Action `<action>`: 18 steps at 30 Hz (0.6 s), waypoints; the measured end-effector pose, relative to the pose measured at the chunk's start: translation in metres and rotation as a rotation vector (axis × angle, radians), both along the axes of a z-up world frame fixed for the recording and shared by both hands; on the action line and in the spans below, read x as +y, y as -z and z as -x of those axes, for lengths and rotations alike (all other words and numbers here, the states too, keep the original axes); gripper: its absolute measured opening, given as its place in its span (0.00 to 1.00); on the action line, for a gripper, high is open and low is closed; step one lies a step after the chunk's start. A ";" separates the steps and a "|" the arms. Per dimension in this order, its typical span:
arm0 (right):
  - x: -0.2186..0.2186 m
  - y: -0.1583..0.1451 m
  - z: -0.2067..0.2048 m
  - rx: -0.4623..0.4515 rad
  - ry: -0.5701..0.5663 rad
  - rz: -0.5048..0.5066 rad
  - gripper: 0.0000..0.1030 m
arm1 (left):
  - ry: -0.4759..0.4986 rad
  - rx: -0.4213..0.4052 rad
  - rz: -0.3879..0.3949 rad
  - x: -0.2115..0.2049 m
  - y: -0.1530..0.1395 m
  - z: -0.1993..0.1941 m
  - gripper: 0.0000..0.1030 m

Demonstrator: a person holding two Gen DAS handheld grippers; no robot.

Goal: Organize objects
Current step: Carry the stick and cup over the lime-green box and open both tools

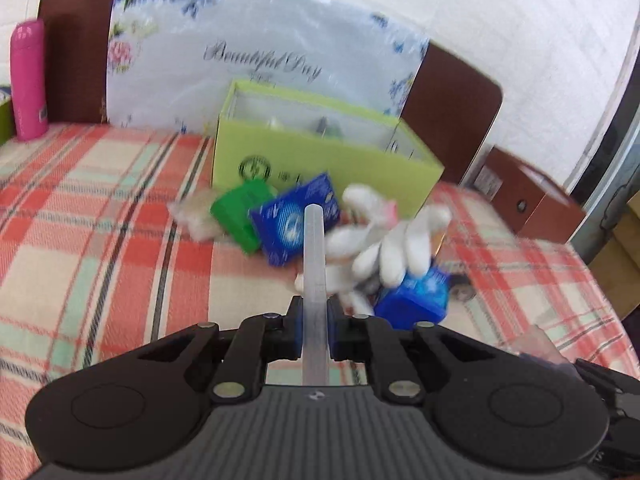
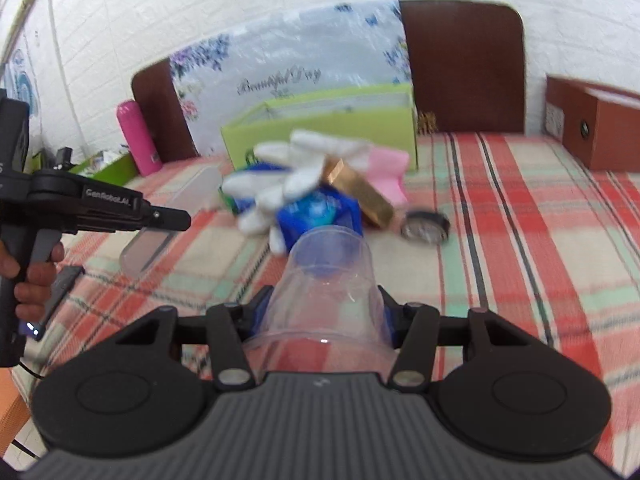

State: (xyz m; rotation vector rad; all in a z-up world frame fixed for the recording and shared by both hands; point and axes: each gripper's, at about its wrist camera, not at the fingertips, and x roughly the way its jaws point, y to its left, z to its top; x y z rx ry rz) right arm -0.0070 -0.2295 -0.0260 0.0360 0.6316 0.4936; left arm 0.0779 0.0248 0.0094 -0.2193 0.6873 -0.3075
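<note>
A translucent stick (image 1: 315,280) is clamped in the left gripper (image 1: 314,312) and a clear plastic cup (image 2: 326,292) in the right gripper (image 2: 326,312); a carrying step is judged; both are probably to be lifted into the green box (image 1: 320,160) ahead, beyond the pile.

One green box (image 1: 320,156), two blue packets (image 1: 296,220), one green packet (image 1: 240,216), one white glove (image 1: 384,240), one pink flask (image 1: 28,80), one gold box (image 2: 360,192), one clear cup (image 2: 328,284), and one tape roll (image 2: 426,226) are visible.
</note>
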 end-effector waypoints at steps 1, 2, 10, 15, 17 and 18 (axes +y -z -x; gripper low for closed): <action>0.002 -0.006 -0.005 -0.020 -0.006 -0.005 0.50 | 0.003 -0.018 0.013 0.001 -0.007 -0.002 0.10; 0.003 -0.013 -0.012 -0.047 -0.009 -0.016 0.49 | 0.007 -0.036 0.024 0.000 -0.015 -0.005 0.10; 0.023 -0.055 -0.082 -0.177 -0.013 -0.060 0.49 | 0.029 -0.141 0.053 -0.014 -0.058 -0.047 0.10; 0.032 -0.065 -0.140 -0.188 0.024 -0.084 0.50 | 0.029 -0.156 0.069 -0.026 -0.076 -0.092 0.10; 0.037 -0.067 -0.164 -0.188 0.037 -0.075 0.50 | 0.027 -0.162 0.055 -0.034 -0.081 -0.113 0.10; 0.039 -0.068 -0.177 -0.182 0.042 -0.075 0.50 | 0.026 -0.164 0.044 -0.037 -0.083 -0.124 0.10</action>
